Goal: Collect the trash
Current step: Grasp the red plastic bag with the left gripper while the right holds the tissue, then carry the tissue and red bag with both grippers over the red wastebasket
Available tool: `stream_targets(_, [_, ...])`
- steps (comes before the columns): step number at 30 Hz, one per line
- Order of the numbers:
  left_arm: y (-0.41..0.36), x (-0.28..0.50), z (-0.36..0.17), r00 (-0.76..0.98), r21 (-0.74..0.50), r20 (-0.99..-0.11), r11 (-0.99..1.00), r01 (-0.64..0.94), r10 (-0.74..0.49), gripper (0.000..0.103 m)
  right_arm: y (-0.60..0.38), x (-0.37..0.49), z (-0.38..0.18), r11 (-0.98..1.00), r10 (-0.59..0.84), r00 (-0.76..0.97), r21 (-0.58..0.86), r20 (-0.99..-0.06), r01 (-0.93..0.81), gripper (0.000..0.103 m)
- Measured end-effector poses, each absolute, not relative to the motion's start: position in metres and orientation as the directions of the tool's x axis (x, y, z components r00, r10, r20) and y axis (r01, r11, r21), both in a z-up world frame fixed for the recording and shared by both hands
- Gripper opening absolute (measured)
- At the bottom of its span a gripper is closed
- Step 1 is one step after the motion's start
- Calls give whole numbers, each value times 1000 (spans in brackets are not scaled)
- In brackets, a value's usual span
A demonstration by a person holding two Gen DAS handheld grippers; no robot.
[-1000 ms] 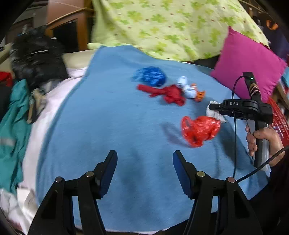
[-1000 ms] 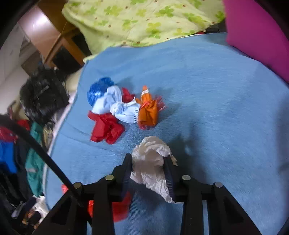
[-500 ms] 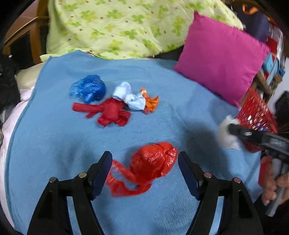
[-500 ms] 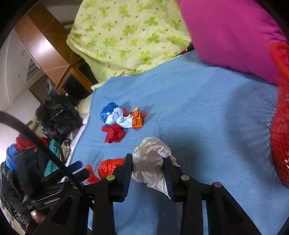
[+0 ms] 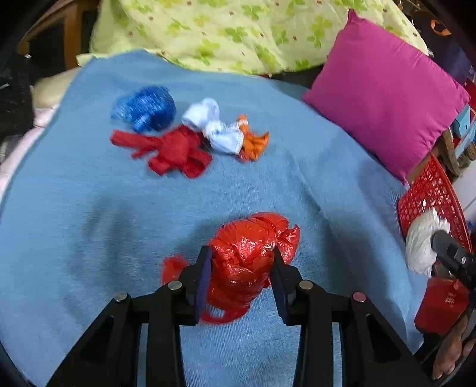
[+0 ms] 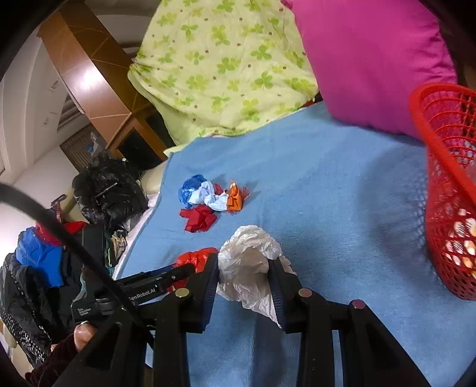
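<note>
A crumpled red plastic bag point(image 5: 253, 238) lies on the blue blanket point(image 5: 89, 208), between the fingers of my left gripper point(image 5: 241, 253). The jaws are closing and the pads press on its sides. My right gripper point(image 6: 243, 262) is shut on a white plastic bag point(image 6: 250, 247), held above the blanket close to the red mesh basket point(image 6: 446, 178). Farther back sits a small pile: a blue bag point(image 5: 145, 108), a red scrap point(image 5: 175, 148), a light blue wad point(image 5: 214, 125) and an orange wrapper point(image 5: 253, 143).
A pink pillow point(image 5: 383, 89) and a green flowered quilt point(image 5: 238, 26) border the blanket's far side. The basket point(image 5: 428, 193) stands off the right edge. A black bag point(image 6: 107, 190) and piled clothes point(image 6: 38, 256) fill the left side. A person's hand point(image 6: 80, 339) holds the left gripper.
My left gripper swung right to the red bag and closed around it. My right gripper lifted the white bag and carried it right, up to the red basket.
</note>
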State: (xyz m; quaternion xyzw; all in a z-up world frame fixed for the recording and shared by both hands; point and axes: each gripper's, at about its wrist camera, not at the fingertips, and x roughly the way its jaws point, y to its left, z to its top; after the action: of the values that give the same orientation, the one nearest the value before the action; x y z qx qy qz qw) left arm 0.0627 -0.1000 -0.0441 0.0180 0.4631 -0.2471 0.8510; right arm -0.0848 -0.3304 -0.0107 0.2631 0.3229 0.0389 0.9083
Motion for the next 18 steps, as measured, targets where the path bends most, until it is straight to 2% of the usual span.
stream_targets(10, [-111, 1, 40, 667, -18, -682, 918, 396, -301, 39, -331, -124, 4, 876, 202, 841, 477, -503, 75, 35])
stream_targets(18, [-119, -34, 82, 760, 60, -595, 928, 369, -263, 39, -334, -157, 18, 887, 172, 882, 458, -439, 55, 35])
